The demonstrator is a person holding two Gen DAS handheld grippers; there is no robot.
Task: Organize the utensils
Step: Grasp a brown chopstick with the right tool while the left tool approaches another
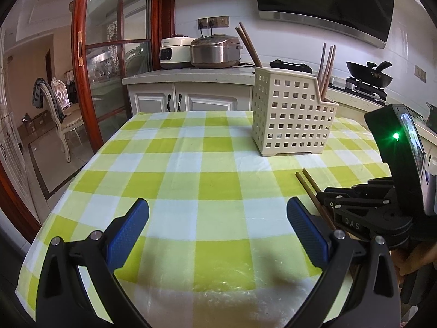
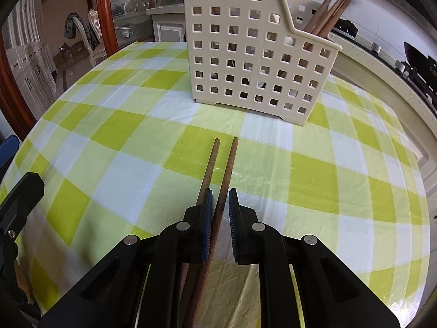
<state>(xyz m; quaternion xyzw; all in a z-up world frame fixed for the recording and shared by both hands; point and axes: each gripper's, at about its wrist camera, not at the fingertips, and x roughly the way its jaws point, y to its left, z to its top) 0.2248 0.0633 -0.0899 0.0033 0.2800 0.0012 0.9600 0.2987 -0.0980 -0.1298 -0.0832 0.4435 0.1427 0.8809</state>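
Chopsticks, two plain brown wooden ones with blunt round ends, lie side by side on the table. Its cloth is checked in lime green and white. Their far ends point at the holder and splay slightly apart, stopping short of its base.

The holder is a cream plastic box with square holes all over and a stepped top. It stands near the far right edge of the cloth. Three more brown sticks lean out of its low section, and two stick out of the tall one at the back.

The left gripper hangs over bare cloth, its blue pads spread wide with nothing between them.

The right gripper is down over the loose pair with its jaws nearly together. One stick runs between the pads, close against the left one, with a sliver of gap to the right pad, so it is not clamped. The other stick passes outside, under the left finger.
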